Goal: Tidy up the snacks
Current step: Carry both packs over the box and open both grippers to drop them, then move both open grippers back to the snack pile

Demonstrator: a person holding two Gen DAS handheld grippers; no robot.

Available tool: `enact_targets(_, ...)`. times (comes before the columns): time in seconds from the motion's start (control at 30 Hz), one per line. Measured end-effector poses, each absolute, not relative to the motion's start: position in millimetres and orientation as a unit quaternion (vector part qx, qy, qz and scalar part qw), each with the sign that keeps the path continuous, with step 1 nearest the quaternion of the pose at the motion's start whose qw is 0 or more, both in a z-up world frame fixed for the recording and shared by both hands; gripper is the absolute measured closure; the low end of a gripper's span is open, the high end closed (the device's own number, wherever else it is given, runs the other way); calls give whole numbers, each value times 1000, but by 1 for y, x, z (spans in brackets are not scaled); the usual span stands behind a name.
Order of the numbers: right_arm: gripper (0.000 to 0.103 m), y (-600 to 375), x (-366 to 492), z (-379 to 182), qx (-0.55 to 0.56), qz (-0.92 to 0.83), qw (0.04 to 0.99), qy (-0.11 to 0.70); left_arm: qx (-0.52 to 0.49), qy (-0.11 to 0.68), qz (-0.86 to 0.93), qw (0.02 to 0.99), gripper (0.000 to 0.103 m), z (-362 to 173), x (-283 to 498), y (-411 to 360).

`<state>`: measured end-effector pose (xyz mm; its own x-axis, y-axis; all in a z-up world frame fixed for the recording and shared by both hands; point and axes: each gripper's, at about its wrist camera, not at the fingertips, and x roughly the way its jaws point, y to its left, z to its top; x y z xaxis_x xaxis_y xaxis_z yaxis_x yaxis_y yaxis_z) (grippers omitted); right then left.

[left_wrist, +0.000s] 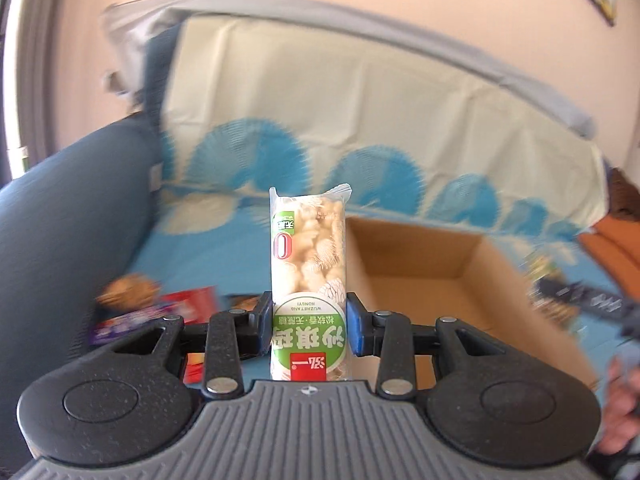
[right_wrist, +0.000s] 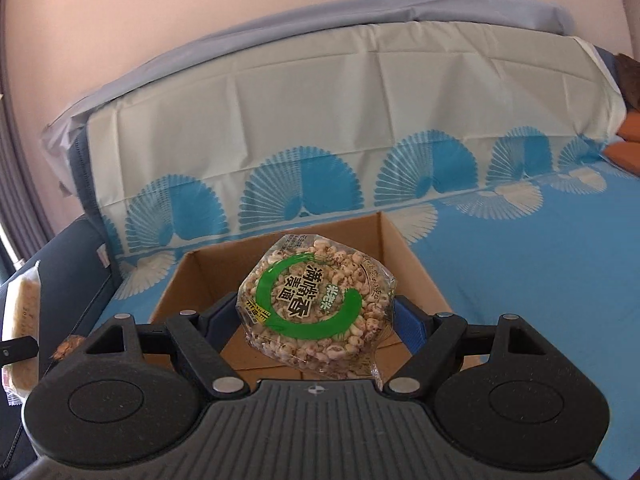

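Note:
My left gripper [left_wrist: 308, 328] is shut on a tall clear pack of puffed snack with a green label [left_wrist: 308, 276], held upright just left of an open cardboard box [left_wrist: 420, 252]. My right gripper [right_wrist: 316, 320] is shut on a round clear bag of puffed grains with a green ring label [right_wrist: 316, 308], held over the same box [right_wrist: 404, 248]. The box's visible floor looks bare. The left-held pack also shows at the left edge of the right wrist view [right_wrist: 24, 320].
The box stands on a blue and white fan-patterned cloth [right_wrist: 520, 264] over a sofa seat and backrest. Several loose snack packs [left_wrist: 160, 308] lie left of the box. A dark blue armrest [left_wrist: 60, 232] rises at the left. More packs [left_wrist: 560, 296] lie right of the box.

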<state>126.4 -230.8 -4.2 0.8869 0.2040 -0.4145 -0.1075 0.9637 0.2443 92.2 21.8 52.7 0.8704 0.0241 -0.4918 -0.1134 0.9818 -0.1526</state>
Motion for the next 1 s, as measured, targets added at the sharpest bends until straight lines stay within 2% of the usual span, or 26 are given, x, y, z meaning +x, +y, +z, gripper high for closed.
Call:
enact_targets(0.3,21,-246,129,-8,129,43,966,221,-77,242,-46,966,63,72,137,-72)
enact_targets(0.63,20,-245,128,-6,126,35,968,214,-66,264,-59,960,63,67,166,-91)
enact_targets(0.7,17,-243,129,-7,125,30,967,220,-61,271,-72,958,56,67,166,-94)
enact_targets(0.77,17,-242,129,-8,123,27,967,222,-45,268,-74,960,28,66,161,-96)
enact_targets(0.9,17,-238,128,-8,112,20,970,217,-27,242,-76,967,26,57,134,-88)
enact_targets(1.0,17,-236,126,-10,109,24,971,212,-8,184,-71,980,33,45,98,-74)
